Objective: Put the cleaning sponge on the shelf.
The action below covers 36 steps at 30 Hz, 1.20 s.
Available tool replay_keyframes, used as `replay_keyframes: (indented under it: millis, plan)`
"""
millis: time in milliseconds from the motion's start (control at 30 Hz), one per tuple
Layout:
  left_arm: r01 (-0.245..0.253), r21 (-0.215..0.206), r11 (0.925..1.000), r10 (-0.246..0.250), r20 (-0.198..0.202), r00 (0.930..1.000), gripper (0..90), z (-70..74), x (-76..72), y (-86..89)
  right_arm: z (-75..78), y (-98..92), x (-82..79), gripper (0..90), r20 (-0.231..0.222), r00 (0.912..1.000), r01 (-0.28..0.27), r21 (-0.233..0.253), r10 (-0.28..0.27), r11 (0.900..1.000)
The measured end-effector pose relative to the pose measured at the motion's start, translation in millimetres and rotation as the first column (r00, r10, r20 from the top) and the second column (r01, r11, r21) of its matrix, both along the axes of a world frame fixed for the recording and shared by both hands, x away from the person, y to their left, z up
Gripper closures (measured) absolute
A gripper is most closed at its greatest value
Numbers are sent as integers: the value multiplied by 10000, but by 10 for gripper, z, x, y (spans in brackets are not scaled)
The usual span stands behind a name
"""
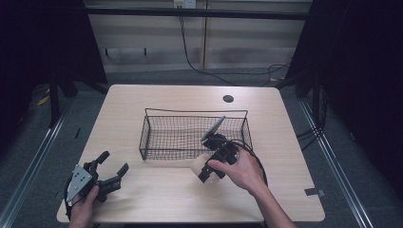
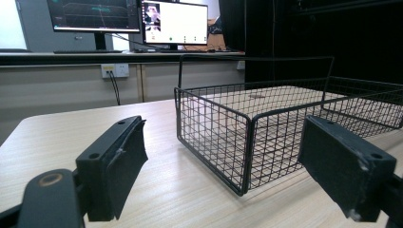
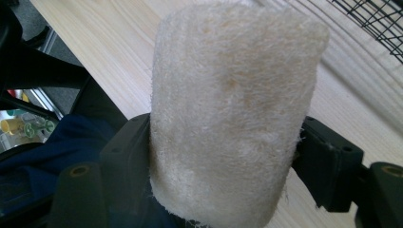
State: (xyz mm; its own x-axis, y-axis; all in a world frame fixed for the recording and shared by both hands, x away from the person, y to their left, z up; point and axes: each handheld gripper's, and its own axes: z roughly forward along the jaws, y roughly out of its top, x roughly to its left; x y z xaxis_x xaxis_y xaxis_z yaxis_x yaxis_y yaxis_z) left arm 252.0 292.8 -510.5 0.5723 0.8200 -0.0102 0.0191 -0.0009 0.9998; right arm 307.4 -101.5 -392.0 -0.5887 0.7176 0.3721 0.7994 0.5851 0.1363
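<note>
While the right gripper (image 1: 209,172) pinches the loofah sponge (image 3: 235,109) between its jaws, long axis running out past them, the wire basket (image 1: 148,127) sits just beyond it. Left gripper (image 1: 112,169) spread, empty, farther from basket.

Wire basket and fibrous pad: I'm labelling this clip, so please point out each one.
wire basket (image 1: 190,135): high view, on its mesh floor.
fibrous pad (image 3: 233,109): right gripper view, on the middle of its pale face.
</note>
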Motion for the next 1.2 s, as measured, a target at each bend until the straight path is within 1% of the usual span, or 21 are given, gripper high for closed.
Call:
replay_keyframes:
  millis: [300, 433, 500, 533, 567, 667, 767, 800, 833, 867, 967, 1100, 1167, 1200]
  plan:
    - [0, -5, 10000, 0, -2, 10000, 157, 0, 0, 0, 111, -11, 20, 265, 23, 9999, -99, 157, 99, 9998]
    - [-1, -5, 10000, 1, -1, 10000, 157, 0, 0, 0, 145, -7, 32, 265, -2, 9998, -180, 71, 180, 9998]
    - [-2, -2, 10000, 2, -2, 10000, 157, 0, 0, 0, 175, 2, 41, 265, -56, 9999, -139, 215, 141, 9997]
    - [-3, -2, 10000, 3, 2, 10000, 157, 0, 0, 0, 181, -4, 48, 265, -48, 9997, -238, 221, 239, 9995]
    - [-3, -11, 10000, 3, -2, 10000, 157, 0, 0, -1, 195, -4, 53, 265, -61, 9998, -206, 178, 207, 9996]
    - [-4, -2, 10000, 4, 0, 10000, 157, 0, 0, 0, 224, -20, 77, 265, -50, 9996, -267, 277, 268, 9993]
    - [0, 0, 10000, 0, -3, 10000, 157, 0, 0, 0, 249, -21, 87, 265, -110, 9997, -209, 336, 213, 9992]
    - [-3, -2, 10000, 3, -1, 10000, 157, 0, 0, 0, 256, -27, 93, 265, -95, 9996, -280, 332, 283, 9991]
    - [-3, 0, 10000, 3, -2, 10000, 157, 0, 0, 0, 272, -30, 99, 265, -116, 9995, -285, 426, 290, 9987]
    - [-3, -3, 10000, 3, 0, 10000, 157, 0, 0, 0, 294, -37, 112, 265, -176, 9992, -334, 636, 346, 9974]
    - [-3, 1, 10000, 3, -4, 10000, 157, 0, 0, 0, 316, -47, 135, 265, -81, 9994, -346, 457, 350, 9984]
    - [-3, -3, 10000, 3, -4, 10000, 157, 0, 0, 0, 355, -57, 170, 266, -28, 9995, -300, 452, 301, 9985]
    - [-3, -1, 10000, 3, -2, 10000, 157, 0, 0, 0, 385, -64, 199, 265, -59, 9997, -237, 574, 240, 9981]
    - [-2, -4, 10000, 2, -3, 10000, 157, 0, 0, 0, 405, -72, 225, 265, 1, 9998, -194, 425, 194, 9989]
